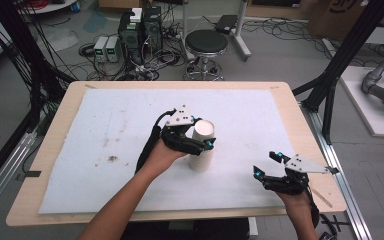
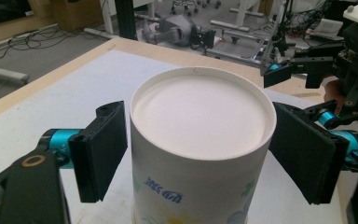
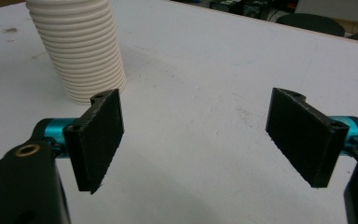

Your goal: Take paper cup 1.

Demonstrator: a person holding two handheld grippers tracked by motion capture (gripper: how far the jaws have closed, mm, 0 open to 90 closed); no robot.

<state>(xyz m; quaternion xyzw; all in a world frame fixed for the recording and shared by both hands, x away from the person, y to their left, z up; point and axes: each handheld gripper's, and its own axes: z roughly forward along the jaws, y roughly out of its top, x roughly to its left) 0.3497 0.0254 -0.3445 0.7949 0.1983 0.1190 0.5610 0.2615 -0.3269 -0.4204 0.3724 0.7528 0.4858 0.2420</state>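
Left fingers (image 2: 107, 149) spread beside the cup stack (image 2: 200, 140), untouching; right fingers (image 3: 100, 135) released; stack's ribbing in right gripper view.

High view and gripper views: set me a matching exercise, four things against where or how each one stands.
1. stack of paper cups
2. left gripper
3. right gripper
4. stool

a. on the floor beyond the table
b. fingers wide apart over the bare white mat
c. upside down on the white mat
d. fingers on either side of the stack's top

Pairs: 1-c, 2-d, 3-b, 4-a
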